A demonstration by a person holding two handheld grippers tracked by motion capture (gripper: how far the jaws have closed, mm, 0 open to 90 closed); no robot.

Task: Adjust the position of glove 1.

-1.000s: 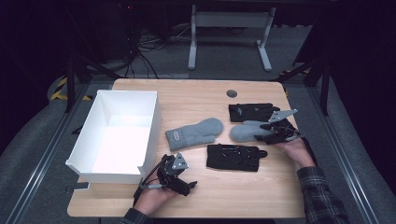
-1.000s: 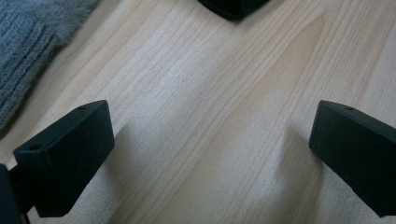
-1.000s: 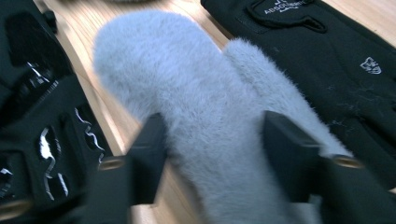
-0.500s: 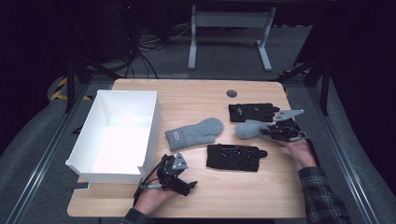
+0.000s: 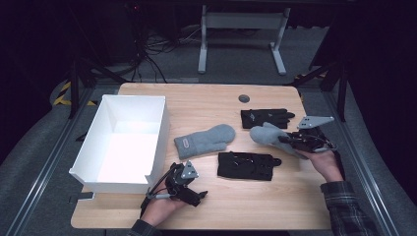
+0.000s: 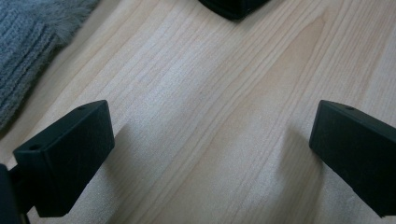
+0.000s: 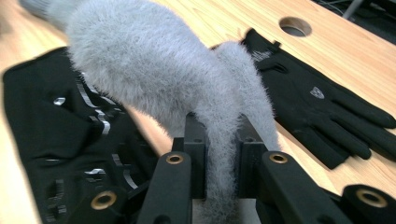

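right hand-held gripper (image 5: 295,140): you are pinching the fuzzy grey mitten (image 7: 154,79) at its cuff | soft, light, drooping ahead | left hand-held gripper (image 6: 210,158): wide, holding nothing

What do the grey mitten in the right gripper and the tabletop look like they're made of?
The grey mitten held in the right gripper looks like a soft, fuzzy knit or fleece: loose fibres stand off its surface. The tabletop looks like pale wood or wood-look laminate, matte, with straight grain lines.
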